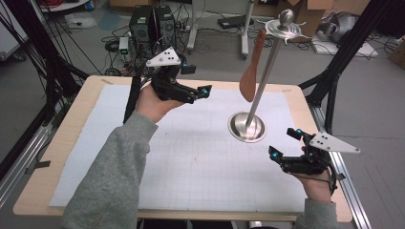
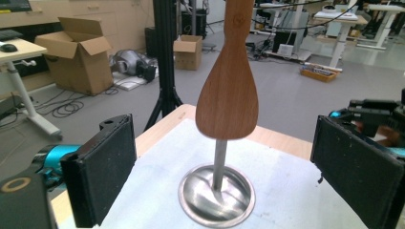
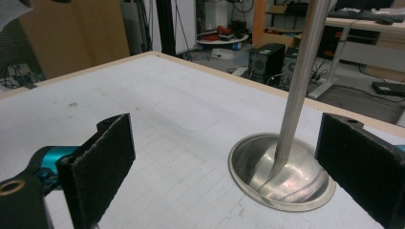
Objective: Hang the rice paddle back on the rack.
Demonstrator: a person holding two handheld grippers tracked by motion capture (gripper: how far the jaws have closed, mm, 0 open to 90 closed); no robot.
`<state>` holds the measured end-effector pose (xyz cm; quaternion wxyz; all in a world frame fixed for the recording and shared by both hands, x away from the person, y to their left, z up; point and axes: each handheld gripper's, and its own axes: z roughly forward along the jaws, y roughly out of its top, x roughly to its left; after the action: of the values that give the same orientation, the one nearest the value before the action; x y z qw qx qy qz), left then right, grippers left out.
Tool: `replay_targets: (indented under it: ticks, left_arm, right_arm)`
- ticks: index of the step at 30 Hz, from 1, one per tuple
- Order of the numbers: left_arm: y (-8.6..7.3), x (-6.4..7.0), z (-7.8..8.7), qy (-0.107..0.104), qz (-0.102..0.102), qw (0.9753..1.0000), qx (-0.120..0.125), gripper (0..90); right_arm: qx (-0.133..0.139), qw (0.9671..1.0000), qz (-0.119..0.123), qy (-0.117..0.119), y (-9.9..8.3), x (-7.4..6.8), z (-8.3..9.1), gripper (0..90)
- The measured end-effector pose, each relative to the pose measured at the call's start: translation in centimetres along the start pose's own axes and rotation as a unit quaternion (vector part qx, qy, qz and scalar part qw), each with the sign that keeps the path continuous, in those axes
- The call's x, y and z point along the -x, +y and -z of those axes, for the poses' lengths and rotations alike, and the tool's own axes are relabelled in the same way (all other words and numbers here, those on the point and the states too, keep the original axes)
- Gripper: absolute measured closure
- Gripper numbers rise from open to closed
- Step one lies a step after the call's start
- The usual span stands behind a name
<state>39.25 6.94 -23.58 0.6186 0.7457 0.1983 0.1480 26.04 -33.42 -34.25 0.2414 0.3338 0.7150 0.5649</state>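
Over white mat (image 1: 191,157), spatula (image 1: 251,71) hangs roughly vertical, blade down; both grippers' fingers wide open, empty.

The wooden spatula (image 2: 228,90) runs off the top edge in the left gripper view, its hanging point cut away; its blade covers part of the steel pole (image 2: 219,164); in the right gripper view the pole's top is cropped; from above, the right gripper (image 1: 286,148) masks the worktop (image 1: 86,102) edge beneath it.
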Motion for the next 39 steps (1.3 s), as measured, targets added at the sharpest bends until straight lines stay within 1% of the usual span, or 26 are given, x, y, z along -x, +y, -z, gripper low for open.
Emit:
replay_targets:
  ticks: [3,4,5,8,12,15,17,18,19,20,21,22,23,24,25,26,28,29,30,31,32,33,35,36,37,39]
  left_arm:
    - [-0.7,-0.1,1.0,0.008,0.003,1.0000,0.001,8.8]
    - [-0.7,-0.1,1.0,0.008,0.003,1.0000,0.001,8.8]
    - [-1.2,0.0,1.8,0.008,0.003,1.0000,-0.001,8.8]
    - [-1.9,0.1,3.1,0.014,-0.002,0.9999,0.001,8.8]
    - [-3.0,-0.3,4.7,0.030,-0.002,0.9996,-0.002,8.8]
    - [-3.8,-0.6,5.8,0.038,0.013,0.9992,-0.003,8.9]
    - [-4.4,-0.7,6.5,0.044,0.017,0.9989,-0.005,9.0]
    - [-4.4,-0.7,6.5,0.044,0.017,0.9989,-0.005,9.0]
    - [-5.0,-0.9,7.1,0.052,0.020,0.9984,-0.007,9.0]
    - [-5.0,-0.9,7.1,0.052,0.020,0.9984,-0.007,9.0]
    - [-5.6,-1.1,7.7,0.060,0.026,0.9978,-0.005,9.0]
    - [-5.6,-1.1,7.7,0.060,0.026,0.9978,-0.005,9.0]
    - [-6.2,-1.2,8.3,0.063,0.030,0.9975,-0.004,9.0]
    - [-6.2,-1.2,8.3,0.063,0.030,0.9975,-0.004,9.0]
    - [-6.5,-1.2,8.6,0.064,0.034,0.9973,-0.001,9.0]
    - [-7.1,-1.2,9.1,0.066,0.044,0.9968,0.006,9.0]
    - [-7.4,-1.2,9.4,0.069,0.045,0.9966,0.004,9.0]
    - [-8.0,-1.3,9.9,0.076,0.046,0.9960,0.002,9.1]
    - [-8.0,-1.3,9.9,0.076,0.046,0.9960,0.002,9.1]
    - [-8.6,-1.3,10.4,0.083,0.050,0.9953,0.003,9.1]
    - [-8.6,-1.3,10.4,0.083,0.050,0.9953,0.003,9.1]
    - [-9.2,-1.3,10.9,0.089,0.053,0.9946,0.007,9.1]
    - [-9.9,-1.4,11.4,0.096,0.057,0.9937,0.010,9.2]
    - [-9.9,-1.4,11.4,0.096,0.057,0.9937,0.010,9.1]
    - [-10.3,-1.4,11.6,0.100,0.059,0.9932,0.011,9.1]
    - [-11.4,-1.6,12.3,0.111,0.062,0.9919,0.007,9.1]
  right_arm:
    - [-0.003,1.0000,-0.001,-0.001,0.0,0.0,-0.2,4.8]
    - [-0.003,1.0000,-0.003,0.000,0.0,-0.1,-0.2,4.8]
    - [-0.003,1.0000,-0.002,0.001,0.0,-0.1,-0.2,4.8]
    - [-0.002,1.0000,-0.002,0.003,0.1,-0.2,-0.3,4.8]
    - [-0.003,1.0000,0.000,0.004,0.1,-0.1,-0.6,4.8]
    - [-0.005,1.0000,0.000,0.008,0.1,-0.2,-0.9,4.8]
    - [-0.006,0.9999,0.000,0.009,0.2,-0.2,-1.1,4.8]
    - [-0.006,0.9999,0.000,0.009,0.2,-0.2,-1.1,4.8]
    - [-0.007,0.9999,0.001,0.009,0.1,-0.2,-1.2,4.8]
    - [-0.007,0.9999,0.001,0.009,0.1,-0.2,-1.2,4.8]
    - [-0.008,0.9999,-0.001,0.009,0.1,-0.1,-1.3,4.8]
    - [-0.008,0.9999,-0.001,0.009,0.1,-0.1,-1.3,4.8]
    - [-0.007,0.9999,0.001,0.009,0.1,-0.1,-1.3,4.8]
    - [-0.007,0.9999,0.001,0.009,0.1,-0.1,-1.3,4.8]
    - [-0.005,0.9999,0.002,0.009,0.2,0.0,-1.4,4.8]
    - [-0.005,1.0000,-0.001,0.008,0.2,0.0,-1.4,4.8]
    - [-0.005,1.0000,-0.001,0.008,0.2,0.0,-1.4,4.8]
    - [-0.004,1.0000,-0.002,0.009,0.2,0.1,-1.4,4.8]
    - [-0.004,1.0000,-0.002,0.009,0.2,0.1,-1.4,4.8]
    - [-0.004,0.9999,-0.004,0.010,0.2,0.1,-1.4,4.8]
    - [-0.004,0.9999,-0.004,0.010,0.2,0.1,-1.4,4.8]
    - [0.000,0.9999,-0.007,0.013,0.3,0.2,-1.4,4.8]
    - [0.004,0.9999,-0.006,0.012,0.4,0.3,-1.3,4.8]
    - [0.004,0.9999,-0.008,0.011,0.4,0.3,-1.2,4.8]
    - [0.007,0.9999,-0.006,0.010,0.4,0.5,-1.2,4.8]
    - [0.007,0.9999,-0.008,0.008,0.4,0.6,-1.2,4.8]
